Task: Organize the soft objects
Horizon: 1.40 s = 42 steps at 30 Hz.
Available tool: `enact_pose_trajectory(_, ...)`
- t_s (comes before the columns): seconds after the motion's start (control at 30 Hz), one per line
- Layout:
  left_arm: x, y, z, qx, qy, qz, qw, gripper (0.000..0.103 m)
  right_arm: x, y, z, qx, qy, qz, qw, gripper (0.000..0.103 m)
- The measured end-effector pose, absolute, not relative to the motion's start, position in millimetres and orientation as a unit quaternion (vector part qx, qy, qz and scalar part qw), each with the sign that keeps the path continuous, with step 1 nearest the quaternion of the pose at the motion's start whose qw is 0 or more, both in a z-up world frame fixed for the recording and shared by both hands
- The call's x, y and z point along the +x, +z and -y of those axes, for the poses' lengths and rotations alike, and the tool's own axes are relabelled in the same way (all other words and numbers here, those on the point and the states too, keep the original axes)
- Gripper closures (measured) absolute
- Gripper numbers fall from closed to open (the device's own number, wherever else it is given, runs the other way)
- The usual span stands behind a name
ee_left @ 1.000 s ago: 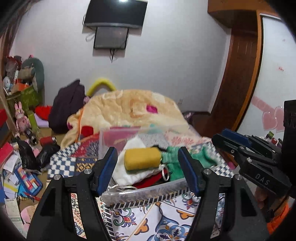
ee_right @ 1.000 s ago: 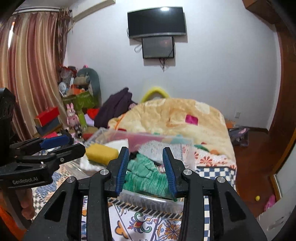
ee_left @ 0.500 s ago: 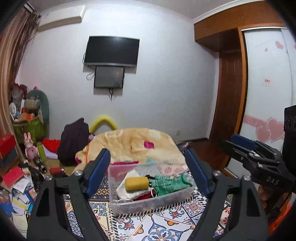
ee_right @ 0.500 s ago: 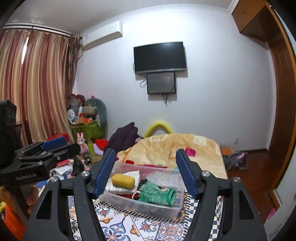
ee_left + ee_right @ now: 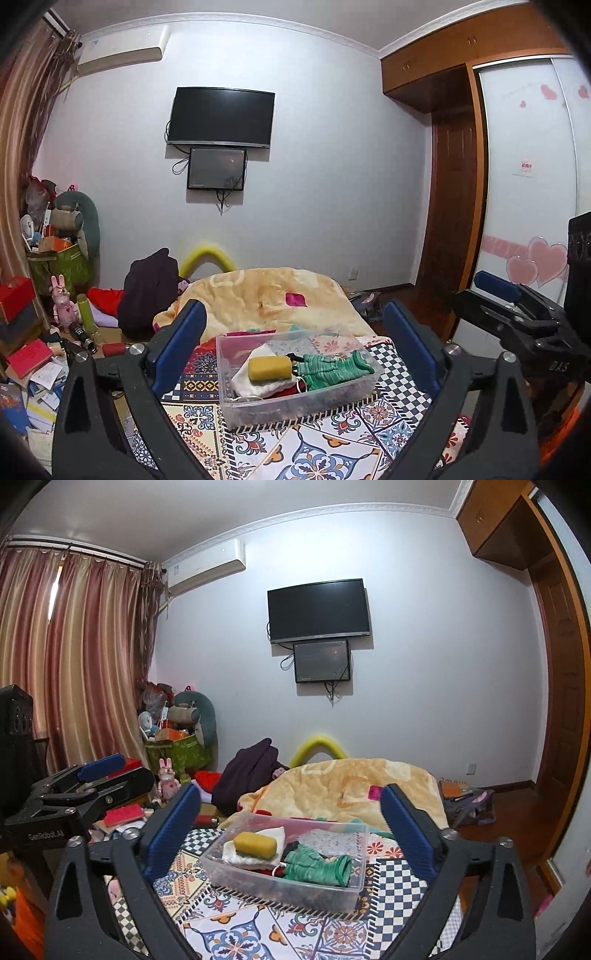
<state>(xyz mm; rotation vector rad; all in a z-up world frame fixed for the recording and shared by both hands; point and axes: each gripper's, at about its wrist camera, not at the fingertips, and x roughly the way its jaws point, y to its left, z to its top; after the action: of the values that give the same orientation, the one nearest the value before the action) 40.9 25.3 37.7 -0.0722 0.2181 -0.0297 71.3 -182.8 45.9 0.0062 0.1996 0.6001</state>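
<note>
A clear plastic bin stands on a patterned cloth. It holds a yellow sponge, a white cloth, a green knitted piece and something red underneath. My left gripper is open and empty, held back from the bin. My right gripper is open and empty, also back from the bin. Each gripper shows at the side of the other's view.
A yellow blanket is heaped behind the bin. A dark bag and a green basket of toys stand at the left, with books on the floor. A wardrobe is at the right.
Both grippers have pulled back and up from the bin, which now looks smaller. Both jaws have opened wider. The bin's contents have not moved.
</note>
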Motion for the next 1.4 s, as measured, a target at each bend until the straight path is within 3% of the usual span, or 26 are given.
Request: enact_pose_trajectory(1.4,36.2,35.1,-17.7,-0.026,-0.025,-0.112,0.993,0.0,65.3,42.2,188.0,0.006,0.292,-0.093,0.952,0.0)
